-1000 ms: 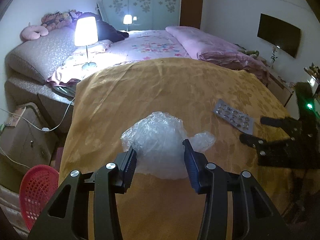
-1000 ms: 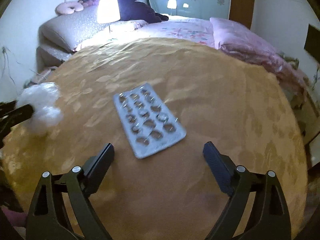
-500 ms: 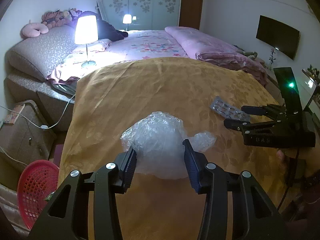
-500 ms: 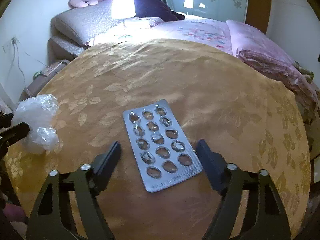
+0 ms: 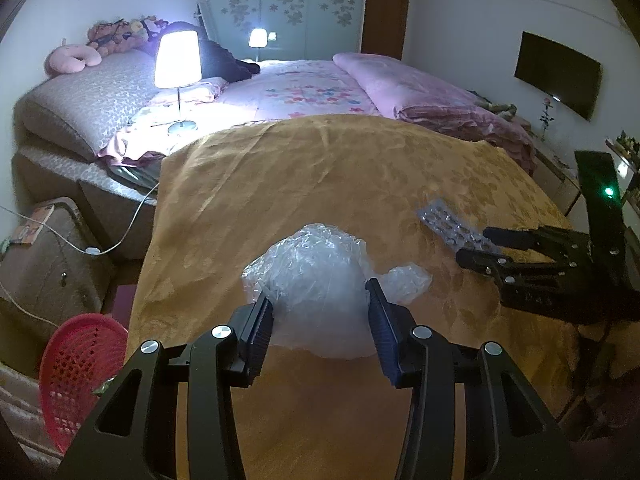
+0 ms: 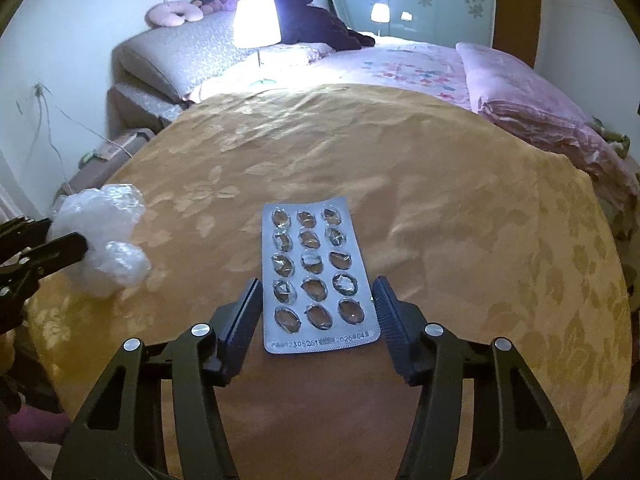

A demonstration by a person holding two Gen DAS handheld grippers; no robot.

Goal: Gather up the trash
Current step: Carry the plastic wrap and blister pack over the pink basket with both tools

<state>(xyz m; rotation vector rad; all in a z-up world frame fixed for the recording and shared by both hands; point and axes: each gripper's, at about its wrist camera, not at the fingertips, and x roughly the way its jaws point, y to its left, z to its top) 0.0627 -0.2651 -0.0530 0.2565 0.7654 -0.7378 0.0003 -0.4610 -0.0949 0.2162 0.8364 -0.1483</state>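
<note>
Since a second ago the right hand-held gripper (image 6: 318,306) has advanced, jaws closing around the empty blister pack (image 6: 316,276), best pinched squarely by its long edges, while the left hand-held gripper (image 5: 319,320) stays clenched on the crumpled plastic bag (image 5: 320,276).

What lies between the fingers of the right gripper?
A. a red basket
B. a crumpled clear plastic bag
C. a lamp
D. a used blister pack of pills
D: in the right wrist view the blister pack, its pockets torn open, lies between the closing jaws of the right gripper.
</note>
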